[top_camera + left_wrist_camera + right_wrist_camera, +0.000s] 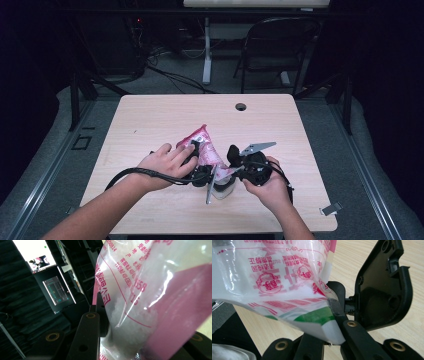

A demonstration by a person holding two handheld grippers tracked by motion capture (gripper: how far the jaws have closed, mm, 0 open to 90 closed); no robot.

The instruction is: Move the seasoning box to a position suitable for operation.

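Note:
A pink and white plastic bag point(204, 146) of white granules is held above the front middle of the wooden table point(150, 120). My left gripper point(196, 162) comes in from the left. In the left gripper view its left jaw pad presses on the bag point(150, 302), and the bag hides the other pad. My right gripper point(230, 169) comes from the right. Its jaws are shut on the bag's lower white and green corner point(322, 320), meeting at the right gripper point(332, 308). The rest of the bag point(274, 277) hangs over to the left. The black body of the left gripper point(382, 285) stands close behind.
A cable hole point(241, 106) sits at the table's far edge, and a small metal clip point(331, 209) lies at its front right corner. A black chair point(280, 45) stands beyond the table. Lit screens point(35, 255) glow in the dark background.

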